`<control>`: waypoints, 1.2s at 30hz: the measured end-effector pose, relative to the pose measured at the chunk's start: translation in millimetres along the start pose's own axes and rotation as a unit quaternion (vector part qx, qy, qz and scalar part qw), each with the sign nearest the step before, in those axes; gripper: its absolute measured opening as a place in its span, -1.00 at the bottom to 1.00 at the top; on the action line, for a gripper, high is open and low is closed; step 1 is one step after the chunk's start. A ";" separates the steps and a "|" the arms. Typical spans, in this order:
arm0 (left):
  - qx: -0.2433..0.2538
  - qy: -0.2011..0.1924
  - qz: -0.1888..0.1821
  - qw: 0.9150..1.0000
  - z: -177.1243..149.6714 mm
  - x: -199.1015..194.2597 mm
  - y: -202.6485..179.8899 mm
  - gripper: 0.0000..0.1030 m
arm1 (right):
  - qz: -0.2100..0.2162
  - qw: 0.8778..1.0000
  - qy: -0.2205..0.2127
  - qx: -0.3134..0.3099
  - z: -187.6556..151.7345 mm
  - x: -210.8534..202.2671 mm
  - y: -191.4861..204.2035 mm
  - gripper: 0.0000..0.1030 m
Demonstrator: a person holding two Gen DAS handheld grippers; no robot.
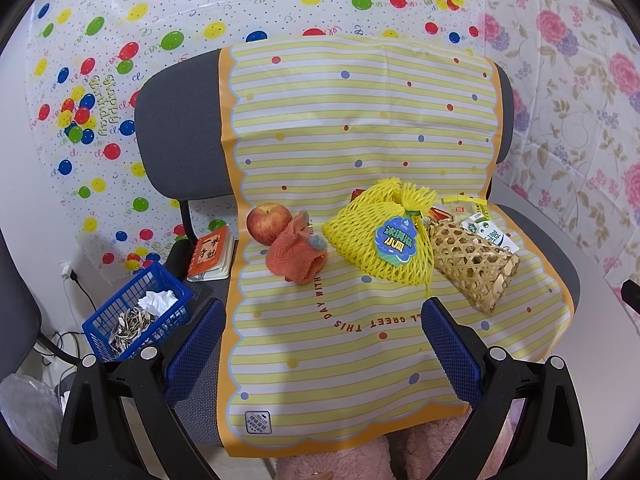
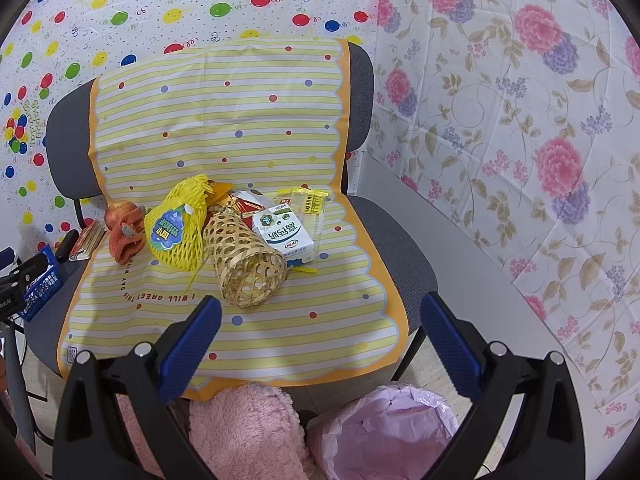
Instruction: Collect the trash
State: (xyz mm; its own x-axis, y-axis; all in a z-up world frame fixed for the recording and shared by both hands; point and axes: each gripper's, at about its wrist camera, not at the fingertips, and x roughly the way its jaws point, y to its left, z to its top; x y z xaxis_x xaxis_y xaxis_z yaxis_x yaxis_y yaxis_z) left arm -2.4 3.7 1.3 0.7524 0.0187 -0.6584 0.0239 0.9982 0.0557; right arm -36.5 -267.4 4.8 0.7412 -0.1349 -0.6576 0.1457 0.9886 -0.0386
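- Probably very light and springy: yellow foam-mesh fruit sleeve with a blue-green paper tag (image 1: 382,236), lying on the yellow-striped plastic mat (image 1: 340,120) over the grey chair seat, between the orange knitted pouch (image 1: 298,254) and the tipped-over woven bamboo basket (image 1: 472,264), touching the basket.
- Best pinched at the bunched, gathered top; soft mesh likely to crush and snag rather than slip.
- White milk carton with green and blue print (image 2: 284,232): stiff card, likely empty and light; best gripped across its flat sides.
- Thin yellow snack wrappers (image 2: 308,208) beside the carton: flimsy, slick, flat on the mat, so hard to lift without an edge.
- Pink-lined bin (image 2: 384,432) on the floor in front of the chair; blue plastic crate (image 1: 136,316) holding seed shells and crumpled tissue at the seat's left.
- Left gripper (image 1: 322,344): spread wide, holding nothing, hovering above the mat's front.
- Right gripper (image 2: 320,340): likewise wide apart and empty, near the basket.
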 end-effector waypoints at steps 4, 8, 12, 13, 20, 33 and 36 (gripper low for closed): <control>0.000 0.000 0.001 1.000 -0.1 0.0 0.7 0.88 | 0.000 1.000 0.000 0.000 0.4 0.0 -0.4 0.89; 0.000 0.001 0.001 1.000 0.1 0.1 -0.1 0.88 | 0.001 1.000 0.000 0.000 0.1 0.5 -1.3 0.89; 0.000 0.001 0.001 1.000 0.3 -0.3 0.3 0.88 | 0.000 1.000 0.001 -0.001 -4.2 2.4 2.5 0.89; 0.000 0.001 0.000 1.000 0.4 -0.3 0.3 0.88 | 0.000 1.000 0.001 -0.001 -4.1 2.3 2.4 0.89; -0.001 0.004 0.001 1.000 -0.6 1.4 1.1 0.88 | 0.000 1.000 0.004 -0.002 -6.4 6.2 4.6 0.89; -0.015 0.025 0.003 1.000 -3.7 31.8 9.1 0.87 | 0.035 0.999 0.007 -0.040 -5.0 42.0 26.0 0.89; -0.025 0.035 -0.007 0.999 -4.9 46.5 13.0 0.86 | 0.043 0.998 0.004 -0.049 -3.3 51.4 31.7 0.89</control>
State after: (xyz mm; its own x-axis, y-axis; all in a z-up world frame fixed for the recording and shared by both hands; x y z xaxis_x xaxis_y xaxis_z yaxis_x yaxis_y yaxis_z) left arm 29.7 17.8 -32.4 0.7043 0.0062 -0.7099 0.0010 1.0000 0.0097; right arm 4.1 -242.8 -32.7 0.7426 -0.0487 -0.6680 0.0170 0.9984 -0.0539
